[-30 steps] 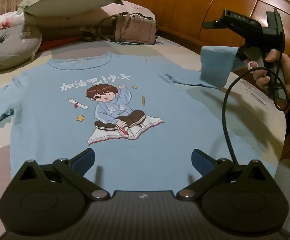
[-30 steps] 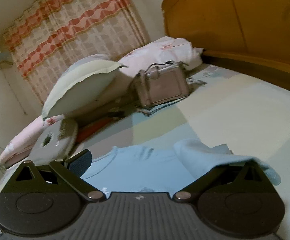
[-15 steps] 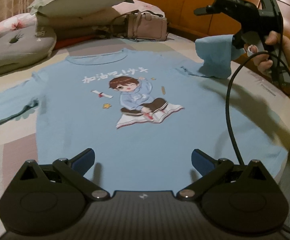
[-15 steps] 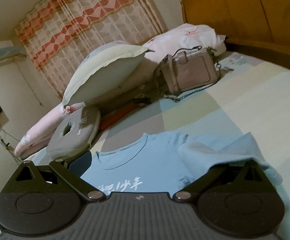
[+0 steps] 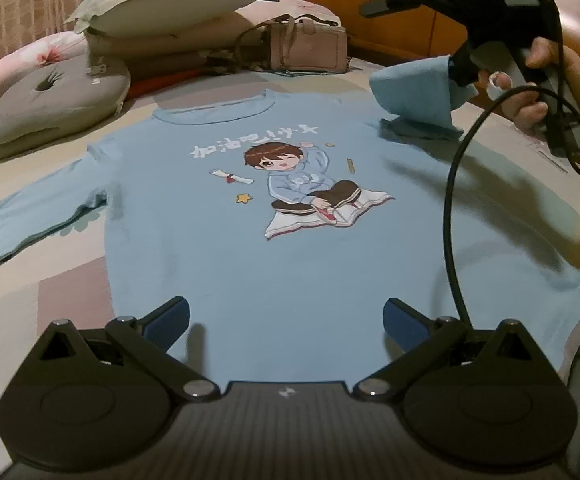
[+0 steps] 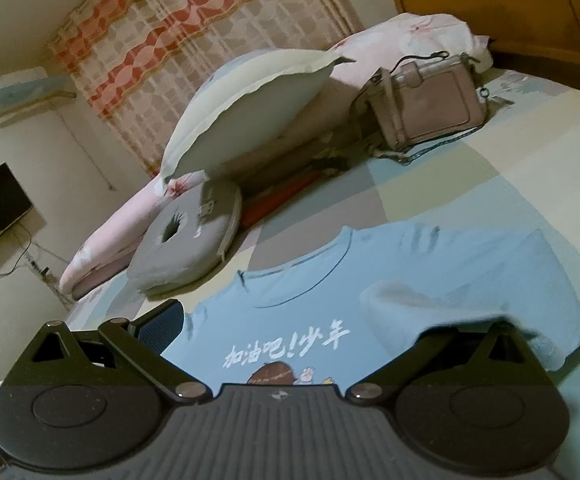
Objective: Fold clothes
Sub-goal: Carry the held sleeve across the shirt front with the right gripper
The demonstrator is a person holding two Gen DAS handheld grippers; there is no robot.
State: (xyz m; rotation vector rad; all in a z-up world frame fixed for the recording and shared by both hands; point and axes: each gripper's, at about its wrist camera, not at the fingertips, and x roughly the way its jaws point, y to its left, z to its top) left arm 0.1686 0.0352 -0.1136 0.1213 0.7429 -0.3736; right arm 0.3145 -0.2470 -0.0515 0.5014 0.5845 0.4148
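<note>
Sleeve fold in hand: the blue shirt (image 5: 274,248) lay face-up on the bed (image 5: 529,184) ahead of the left gripper (image 5: 286,316), jaws spread and empty, while the right gripper (image 6: 329,332), one finger draped, grip unclear, carried the sleeve (image 5: 413,92); judged next, laying it across the chest.

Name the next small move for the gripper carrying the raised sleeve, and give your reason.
Probably the right gripper should carry the sleeve inward and lay it across the shirt chest. The sleeve hangs lifted above the shoulder, the shirt lies flat, and the left gripper is open and empty.
</note>
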